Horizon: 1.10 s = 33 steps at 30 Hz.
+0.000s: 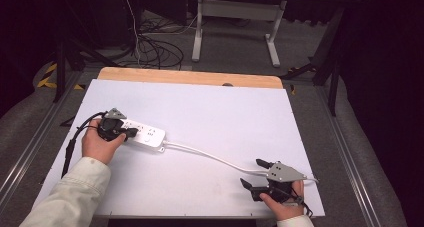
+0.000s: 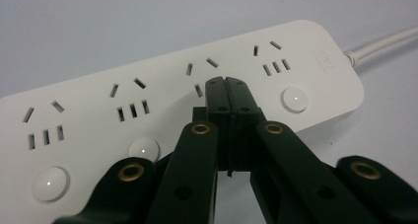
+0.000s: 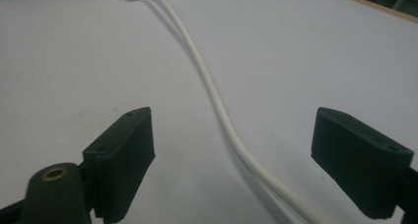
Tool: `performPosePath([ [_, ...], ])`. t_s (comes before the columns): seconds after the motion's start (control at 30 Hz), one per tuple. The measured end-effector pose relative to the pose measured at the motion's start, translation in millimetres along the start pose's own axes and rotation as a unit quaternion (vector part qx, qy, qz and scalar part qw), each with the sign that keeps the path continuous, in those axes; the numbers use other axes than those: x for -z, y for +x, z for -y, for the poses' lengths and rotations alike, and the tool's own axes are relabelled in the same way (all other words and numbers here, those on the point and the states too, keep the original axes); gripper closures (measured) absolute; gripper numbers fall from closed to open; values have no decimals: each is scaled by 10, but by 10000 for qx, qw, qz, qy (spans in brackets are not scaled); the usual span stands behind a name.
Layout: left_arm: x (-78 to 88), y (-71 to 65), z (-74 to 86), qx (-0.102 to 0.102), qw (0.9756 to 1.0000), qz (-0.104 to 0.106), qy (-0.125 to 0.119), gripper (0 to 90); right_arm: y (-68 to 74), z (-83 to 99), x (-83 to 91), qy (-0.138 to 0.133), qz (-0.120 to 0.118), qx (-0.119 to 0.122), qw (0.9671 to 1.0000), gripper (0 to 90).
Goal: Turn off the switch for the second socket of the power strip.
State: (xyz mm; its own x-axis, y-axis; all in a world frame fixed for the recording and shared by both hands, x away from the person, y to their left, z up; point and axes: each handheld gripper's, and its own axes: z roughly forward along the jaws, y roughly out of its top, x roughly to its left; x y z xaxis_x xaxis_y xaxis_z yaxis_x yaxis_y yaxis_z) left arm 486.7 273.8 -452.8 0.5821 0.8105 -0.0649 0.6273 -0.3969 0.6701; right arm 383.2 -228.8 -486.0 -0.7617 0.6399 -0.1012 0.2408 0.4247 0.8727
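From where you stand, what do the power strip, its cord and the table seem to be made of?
Power strip: likely hard white plastic, smooth with a soft sheen and moulded slots. Cord: probably rubbery white sheathing, since it curves loosely. Table: matte pale top, maybe laminate, over a wood-coloured edge at the far side.

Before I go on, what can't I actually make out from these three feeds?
- White plastic power strip: the third socket's lower slots and button are covered by the shut left gripper, left gripper view.
- White round cord: plug end cut off by the bottom edge between the open right gripper jaws; high view, it passes behind that gripper.
- Strip switch states: too small, high view.
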Motion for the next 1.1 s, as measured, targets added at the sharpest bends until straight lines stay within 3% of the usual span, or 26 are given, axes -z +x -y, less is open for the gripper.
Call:
performPosePath([
  [1.1,-26,-75,29,-261,9993,-268,1,900,4,-1,6,-20,-36,-1,10000,167],
])
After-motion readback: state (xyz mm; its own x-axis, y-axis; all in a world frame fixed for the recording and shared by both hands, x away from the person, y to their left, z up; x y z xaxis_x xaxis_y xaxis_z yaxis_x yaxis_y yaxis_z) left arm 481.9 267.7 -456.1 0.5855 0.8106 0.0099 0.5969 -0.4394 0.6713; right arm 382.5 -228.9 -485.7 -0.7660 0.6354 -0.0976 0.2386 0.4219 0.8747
